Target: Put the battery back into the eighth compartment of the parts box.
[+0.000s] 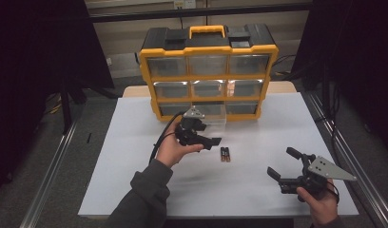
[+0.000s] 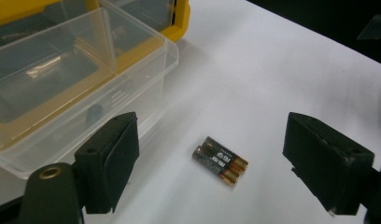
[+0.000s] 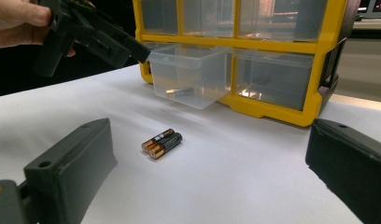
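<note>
Here, two AA batteries [image 1: 225, 154] lie side by side, touching, on the white table [image 1: 135, 180] just in front of a yellow-and-black drawer organizer [image 1: 208, 71]. The organizer's bottom middle clear drawer [image 3: 191, 74] is pulled out, and something small and dark lies inside it, too dim to name. The left gripper [image 1: 201, 139], held in the person's left hand [image 1: 175, 148], hovers beside that drawer above the batteries with its jaws spread wide and empty. The right gripper [image 1: 282, 164] sits low near the table's front right corner, well apart from the batteries, its jaws also wide and empty.
</note>
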Demonstrator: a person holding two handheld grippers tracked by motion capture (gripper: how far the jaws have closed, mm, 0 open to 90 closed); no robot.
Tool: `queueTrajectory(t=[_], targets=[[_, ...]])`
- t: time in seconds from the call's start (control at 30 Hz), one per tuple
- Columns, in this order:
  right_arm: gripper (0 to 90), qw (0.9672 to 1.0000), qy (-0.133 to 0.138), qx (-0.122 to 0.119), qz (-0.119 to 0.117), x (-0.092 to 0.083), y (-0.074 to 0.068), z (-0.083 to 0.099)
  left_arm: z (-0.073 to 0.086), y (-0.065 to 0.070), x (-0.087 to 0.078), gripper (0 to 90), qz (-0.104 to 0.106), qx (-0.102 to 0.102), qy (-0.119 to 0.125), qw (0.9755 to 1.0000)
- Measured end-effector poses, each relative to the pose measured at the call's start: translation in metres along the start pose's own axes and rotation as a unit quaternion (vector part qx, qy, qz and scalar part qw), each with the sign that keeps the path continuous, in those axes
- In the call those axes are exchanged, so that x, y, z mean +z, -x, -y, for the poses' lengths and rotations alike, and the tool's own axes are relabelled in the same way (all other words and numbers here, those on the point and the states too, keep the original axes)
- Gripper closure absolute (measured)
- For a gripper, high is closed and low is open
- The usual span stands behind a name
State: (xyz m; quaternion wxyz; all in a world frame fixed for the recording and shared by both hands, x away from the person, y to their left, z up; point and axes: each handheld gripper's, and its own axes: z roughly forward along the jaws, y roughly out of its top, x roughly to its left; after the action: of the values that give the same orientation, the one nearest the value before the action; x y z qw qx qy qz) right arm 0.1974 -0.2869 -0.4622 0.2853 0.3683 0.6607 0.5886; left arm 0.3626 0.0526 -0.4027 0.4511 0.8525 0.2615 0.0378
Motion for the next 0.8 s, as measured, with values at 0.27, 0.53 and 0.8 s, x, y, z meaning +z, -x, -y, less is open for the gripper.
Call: queueTrajectory(t=[0.27,0.53,0.8], targets=[[0.7,1.0000,-0.001,0.003,0.001,0.000,0.000,0.000,0.007,0.001,0.007,18.7,-0.002,-0.004,-0.008,1.0000],[0.7,1.0000,-0.002,0.002,0.001,0.000,0.000,0.000,0.011,0.002,0.013,18.4,0.000,-0.005,-0.009,1.0000],[0.7,1.0000,-0.002,0.003,0.001,0.000,0.000,0.000,0.018,0.002,0.021,20.0,-0.016,-0.006,-0.016,0.9997]])
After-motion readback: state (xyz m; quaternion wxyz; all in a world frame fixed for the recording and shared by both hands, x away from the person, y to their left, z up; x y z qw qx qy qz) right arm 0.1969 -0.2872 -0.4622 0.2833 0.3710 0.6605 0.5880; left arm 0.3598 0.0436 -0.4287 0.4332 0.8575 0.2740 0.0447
